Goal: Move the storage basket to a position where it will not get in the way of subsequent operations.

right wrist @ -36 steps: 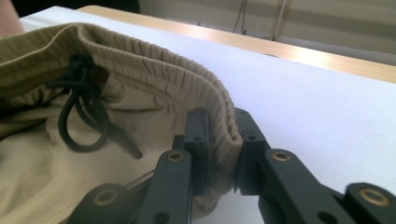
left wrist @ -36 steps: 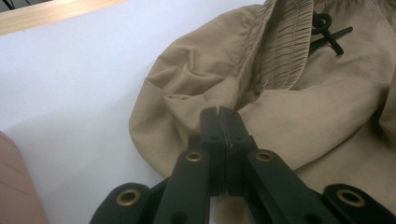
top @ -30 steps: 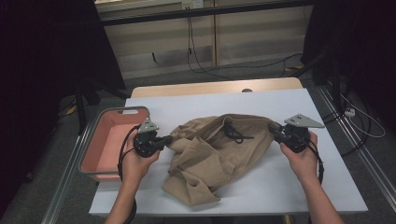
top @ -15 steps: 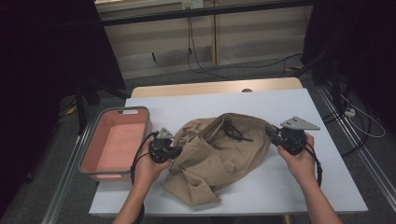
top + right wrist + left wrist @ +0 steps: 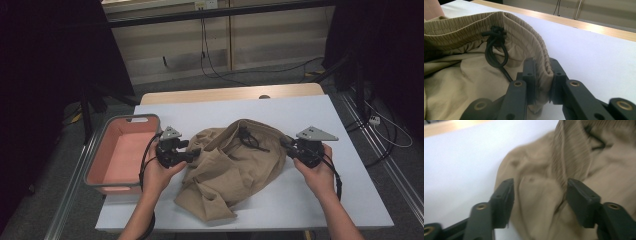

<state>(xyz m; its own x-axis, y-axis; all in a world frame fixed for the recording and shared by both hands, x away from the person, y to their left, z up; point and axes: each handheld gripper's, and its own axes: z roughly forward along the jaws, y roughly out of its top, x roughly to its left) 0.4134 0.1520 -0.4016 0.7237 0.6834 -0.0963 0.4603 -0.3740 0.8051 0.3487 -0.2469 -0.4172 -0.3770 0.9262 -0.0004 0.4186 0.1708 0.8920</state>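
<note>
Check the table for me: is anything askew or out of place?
The tan shorts lie crumpled and skewed, lower part bunched. The right gripper pinches the waistband; the left gripper has just been opening, cloth loose between its jaws. The pink bin sits normally.

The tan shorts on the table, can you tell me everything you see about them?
The tan shorts are soft, thin-looking cloth, lying crumpled and folded over on the white table. They have a ribbed, stretchy waistband and a black drawstring tied in a knot. The right gripper pinches the waistband's edge between its jaws. The left gripper has just been opening; cloth lies between its spread jaws, which do not press it. A pink bin sits apart, to the left.
</note>
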